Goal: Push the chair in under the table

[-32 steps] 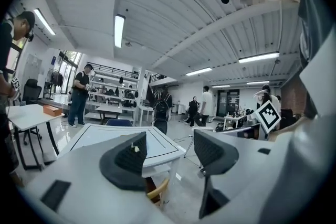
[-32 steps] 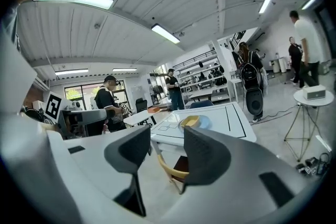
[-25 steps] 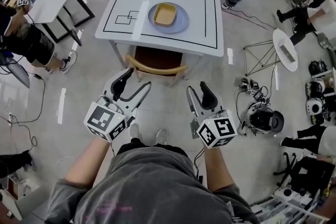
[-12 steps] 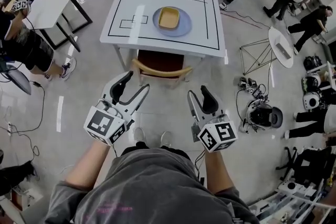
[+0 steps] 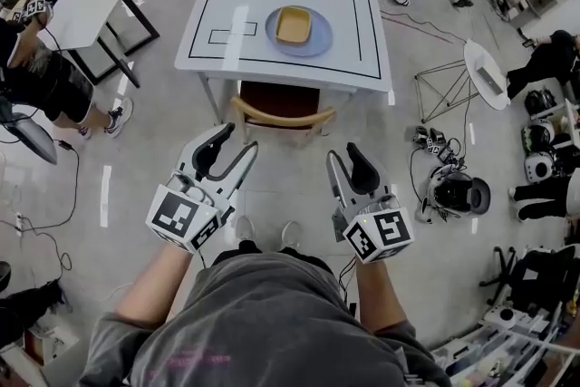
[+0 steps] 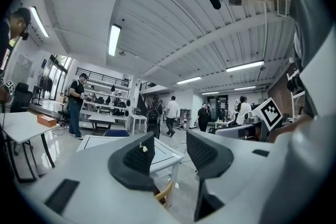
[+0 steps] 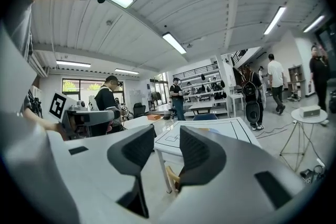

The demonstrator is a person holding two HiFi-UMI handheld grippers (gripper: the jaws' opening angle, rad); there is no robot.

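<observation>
1. Quick update: both sets of jaws have just been closing a bit. The left gripper (image 5: 236, 142) and the right gripper (image 5: 344, 154) are each narrower than a second ago, but the pads are still apart with nothing between them. In both gripper views you look straight through the gap at the room.

2. The chair (image 5: 282, 113) is at the near edge of the white table (image 5: 362, 59). Its dark red seat is mostly tucked underneath, and only the curved wooden backrest pokes out on my side. It sits the same way against the table across the last second, so nobody is shoving it right now.

3. Both grippers hang in front of the person, well apart from the backrest and touching nothing. They're roughly level and aimed at the table. The left gripper view catches a sliver of wooden backrest (image 6: 165, 191) low between the jaws, and the right gripper view shows the same (image 7: 172, 176).

4. My read: the push looks basically done. Half-closing empty jaws away from the chair looks like wrapping up, not lining up another shove.

5. If anything's left, it's a small nudge on the backrest to get it snug against the table edge.

6. The blue plate with the yellow tray (image 5: 298, 30) sits fine on the tabletop.
</observation>
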